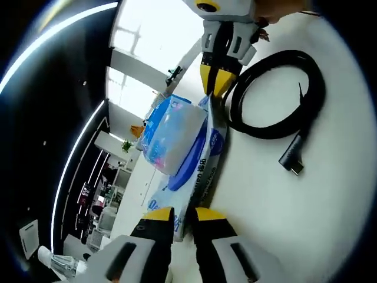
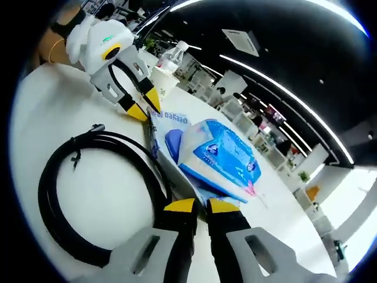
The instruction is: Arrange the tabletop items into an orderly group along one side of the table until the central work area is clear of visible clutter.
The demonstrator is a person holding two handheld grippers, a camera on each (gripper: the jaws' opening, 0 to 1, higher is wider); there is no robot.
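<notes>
We pinch each end of the flat wipes pack [image 1: 203,171] with the left gripper [image 1: 184,213] and right gripper [image 2: 199,204], a tissue pack [image 2: 221,154] riding on top beside the cable [image 2: 88,194]. Soft, light, floppy: we lift both ends evenly.

Your two grippers match: the left gripper [image 1: 184,219] and right gripper [image 2: 201,207] each carry grey moulded jaws with black slots and yellow tips on black inner pads, topped by a rounded white housing ringed in yellow, and an orange band circles your wrist [image 2: 54,52].
</notes>
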